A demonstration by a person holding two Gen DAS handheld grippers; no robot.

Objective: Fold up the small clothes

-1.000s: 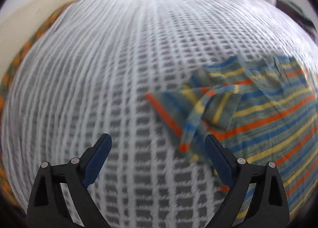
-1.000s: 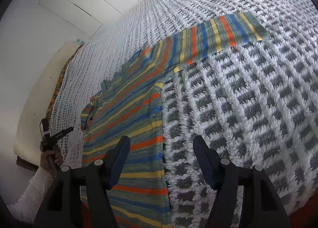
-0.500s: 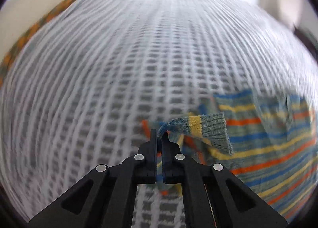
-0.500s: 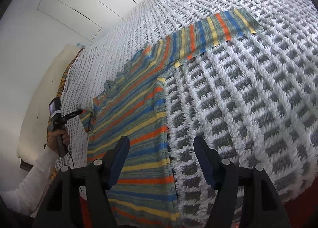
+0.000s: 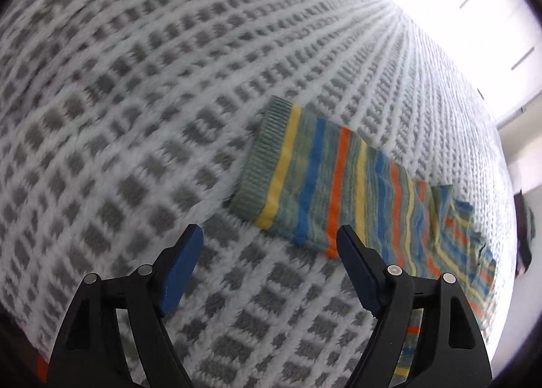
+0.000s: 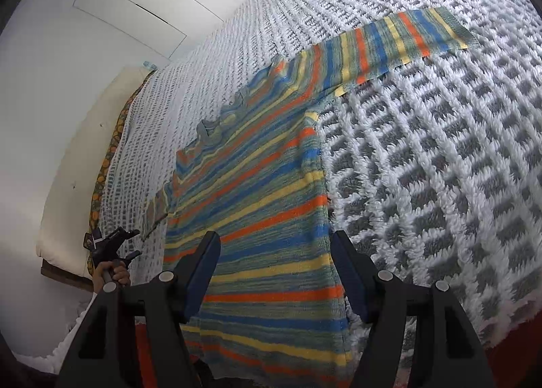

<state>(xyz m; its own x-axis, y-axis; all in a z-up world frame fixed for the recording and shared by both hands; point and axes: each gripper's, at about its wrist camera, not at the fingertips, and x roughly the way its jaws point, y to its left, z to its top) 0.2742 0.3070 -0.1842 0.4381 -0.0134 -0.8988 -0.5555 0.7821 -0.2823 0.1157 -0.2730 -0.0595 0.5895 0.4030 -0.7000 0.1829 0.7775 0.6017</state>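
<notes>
White and grey waffle-knit blanket (image 6: 440, 157) covers the whole bed, and it's the surface for everything in both views. Behind it on the far left there's a white panelled wall (image 6: 111, 15), plus a cream pillow (image 6: 71, 164) with an orange patterned cloth (image 6: 105, 164) tucked along the blanket's left edge.

Lying on the blanket is a small striped sweater (image 6: 257, 212), knit in bands of orange, yellow, blue and greyish green. Its body lies flat, running from the near edge toward the middle of the bed, with a wavy ruffled collar at the far end. One sleeve (image 6: 399, 39) stretches out straight to the far right. The other sleeve (image 5: 321, 181) lies flat on the left side, ribbed grey-green cuff pointing away from the body.

Left gripper (image 5: 269, 273) hangs just above the blanket near that cuff, jaws spread wide with nothing between them. Right gripper (image 6: 276, 276) sits over the sweater's near hem, jaws also spread apart and gripping nothing. No containers anywhere on the bed.
</notes>
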